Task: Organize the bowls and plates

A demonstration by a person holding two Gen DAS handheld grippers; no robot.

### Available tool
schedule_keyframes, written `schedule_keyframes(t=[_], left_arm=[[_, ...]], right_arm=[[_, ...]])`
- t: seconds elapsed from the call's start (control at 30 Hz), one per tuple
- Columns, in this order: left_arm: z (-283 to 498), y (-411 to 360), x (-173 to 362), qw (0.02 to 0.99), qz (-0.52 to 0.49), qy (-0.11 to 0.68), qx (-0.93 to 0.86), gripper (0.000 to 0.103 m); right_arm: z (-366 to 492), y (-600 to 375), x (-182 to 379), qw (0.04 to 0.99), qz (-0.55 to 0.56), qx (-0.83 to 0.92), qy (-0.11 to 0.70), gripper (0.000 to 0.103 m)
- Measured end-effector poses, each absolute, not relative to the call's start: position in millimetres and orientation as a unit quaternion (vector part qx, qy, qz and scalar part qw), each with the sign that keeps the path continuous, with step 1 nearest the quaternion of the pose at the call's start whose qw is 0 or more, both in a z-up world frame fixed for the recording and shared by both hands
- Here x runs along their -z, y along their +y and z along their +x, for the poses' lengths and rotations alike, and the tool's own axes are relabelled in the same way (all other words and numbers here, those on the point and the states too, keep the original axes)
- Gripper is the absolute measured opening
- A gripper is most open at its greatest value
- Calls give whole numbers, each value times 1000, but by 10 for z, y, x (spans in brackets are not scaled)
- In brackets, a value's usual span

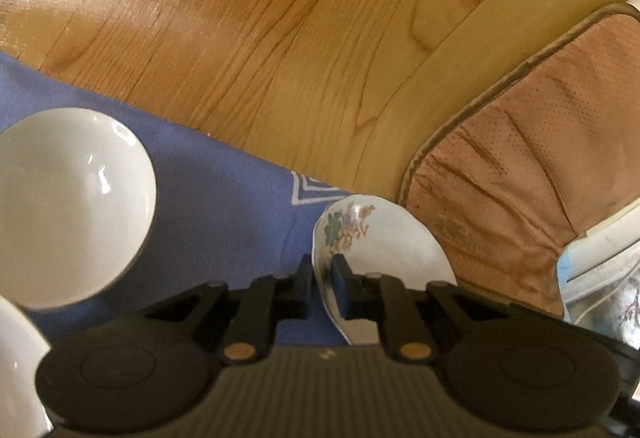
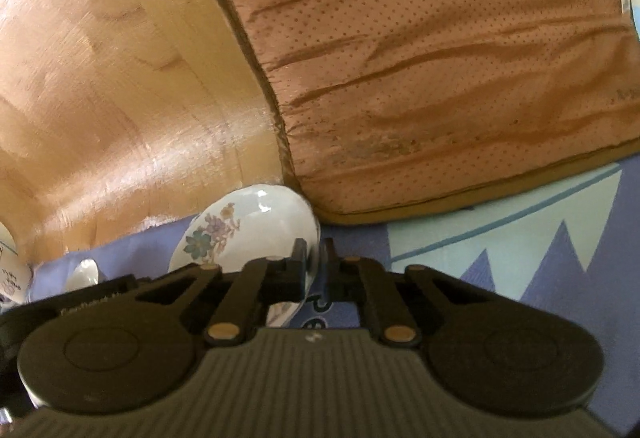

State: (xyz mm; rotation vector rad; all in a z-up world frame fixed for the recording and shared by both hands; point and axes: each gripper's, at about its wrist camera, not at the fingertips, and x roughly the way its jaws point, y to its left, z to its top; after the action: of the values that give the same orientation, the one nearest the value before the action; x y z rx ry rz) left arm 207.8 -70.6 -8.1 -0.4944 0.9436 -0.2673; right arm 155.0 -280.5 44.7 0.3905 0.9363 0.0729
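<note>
On the blue cloth (image 1: 224, 198), a plain white bowl (image 1: 72, 206) sits far left; the left gripper (image 1: 322, 274) pinches one rim of the floral plate (image 1: 380, 234), the right gripper (image 2: 314, 258) pinches the opposite rim, beside the brown cushion (image 2: 440, 58)

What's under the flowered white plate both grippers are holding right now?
Blue patterned cloth shows beneath the flowered white plate, which the left gripper and right gripper clamp by opposite rims. The gripper bodies hide the plate's near part, so contact there can't be seen.
</note>
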Motion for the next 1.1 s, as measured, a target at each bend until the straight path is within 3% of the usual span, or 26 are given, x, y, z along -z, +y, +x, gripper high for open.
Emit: schedule_keyframes(t=[0.57,1.1], left_arm=[[752,-604,-174,845,-235,446,179,10],[-94,-1514,-373,826,-193,451,277,11]], right_arm=[[339,-2764,-867,882,153,-37,445,9],[-906,-3542,-1200,900,166,49,400,9]])
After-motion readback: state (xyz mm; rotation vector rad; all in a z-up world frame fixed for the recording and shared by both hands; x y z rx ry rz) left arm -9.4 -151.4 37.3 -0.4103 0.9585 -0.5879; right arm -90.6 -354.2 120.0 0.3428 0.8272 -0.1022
